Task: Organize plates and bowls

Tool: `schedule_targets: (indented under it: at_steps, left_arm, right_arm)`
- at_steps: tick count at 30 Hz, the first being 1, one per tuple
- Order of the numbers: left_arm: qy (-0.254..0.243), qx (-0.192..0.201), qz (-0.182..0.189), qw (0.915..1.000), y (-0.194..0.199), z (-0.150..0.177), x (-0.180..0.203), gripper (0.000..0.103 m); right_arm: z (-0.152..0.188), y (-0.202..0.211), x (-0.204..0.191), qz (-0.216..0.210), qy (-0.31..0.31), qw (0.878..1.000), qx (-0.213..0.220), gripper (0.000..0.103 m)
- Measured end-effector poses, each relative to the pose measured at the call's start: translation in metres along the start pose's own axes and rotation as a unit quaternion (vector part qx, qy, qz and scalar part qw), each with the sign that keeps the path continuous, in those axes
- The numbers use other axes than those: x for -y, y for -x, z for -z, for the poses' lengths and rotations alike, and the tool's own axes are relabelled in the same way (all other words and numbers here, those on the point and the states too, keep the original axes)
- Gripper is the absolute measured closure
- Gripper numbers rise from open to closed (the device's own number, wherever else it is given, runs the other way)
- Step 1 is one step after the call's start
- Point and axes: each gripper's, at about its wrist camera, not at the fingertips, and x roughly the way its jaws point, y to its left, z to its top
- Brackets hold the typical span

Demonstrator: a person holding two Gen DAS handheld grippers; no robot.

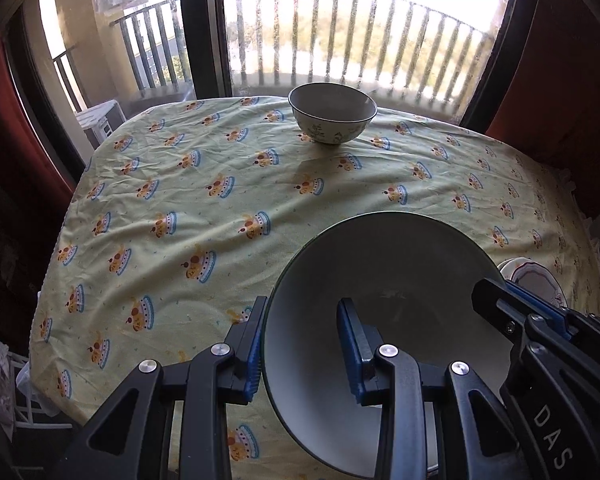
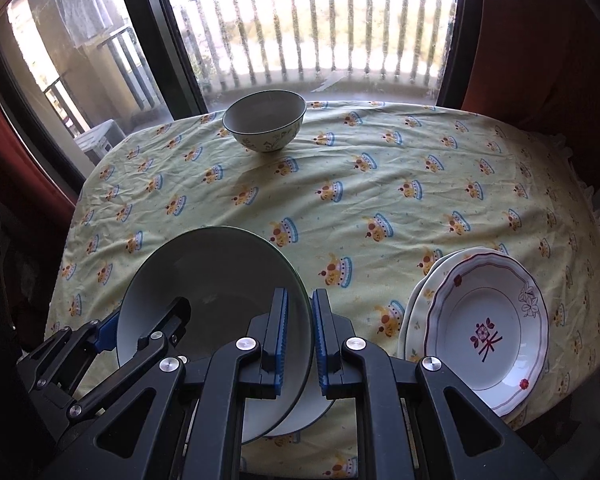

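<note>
Bowls and plates stand on a table under a yellow-green patterned tablecloth. A large grey-white bowl with a dark rim sits at the near edge, tilted, and both grippers are on it. The left gripper straddles the bowl's left rim: one blue-padded finger outside the wall, the other inside. A gap shows between the inner pad and the wall, so whether the fingers actually clamp cannot be told. The right gripper has its fingers drawn close together on the opposite rim, one pad on each side of the wall, gripping it.

Beneath the large bowl, the right wrist view shows the edge of a white dish lying on the cloth; the bowl overlaps it. Whether the two touch cannot be told.

To the right of the bowl lies a stack of plates. The top one is a scalloped white plate with a dark red line border and a red floral motif at centre. It rests on a cream plate of which only the left edge shows. This stack lies near the right gripper and apart from the large bowl.

At the far edge of the table a small bowl with leaf decoration stands upright, well apart from everything else. Behind it is a window looking onto balcony railings.
</note>
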Motion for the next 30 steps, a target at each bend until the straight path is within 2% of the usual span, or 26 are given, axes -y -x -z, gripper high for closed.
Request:
schedule_targets:
  at_steps: [14, 23, 28, 30]
  left_arm:
    - [0.005, -0.048, -0.015, 0.9987, -0.032, 0.022, 0.009, 0.07]
    - [-0.007, -0.045, -0.032, 0.9985, -0.04, 0.023, 0.016, 0.07]
    - [-0.007, -0.051, -0.019, 0.9985, -0.041, 0.023, 0.014, 0.07]
    - [-0.013, -0.055, -0.008, 0.9984, -0.041, 0.023, 0.014, 0.062]
  right_arm:
    - [0.022, -0.035, 0.015, 0.007, 0.008, 0.998, -0.054, 0.087]
    - [0.025, -0.048, 0.019, 0.009, 0.01, 0.998, -0.054, 0.087]
    - [0.024, -0.05, 0.018, 0.012, 0.003, 0.999, -0.051, 0.087]
    - [0.025, -0.049, 0.019, 0.009, -0.004, 0.999, -0.051, 0.083]
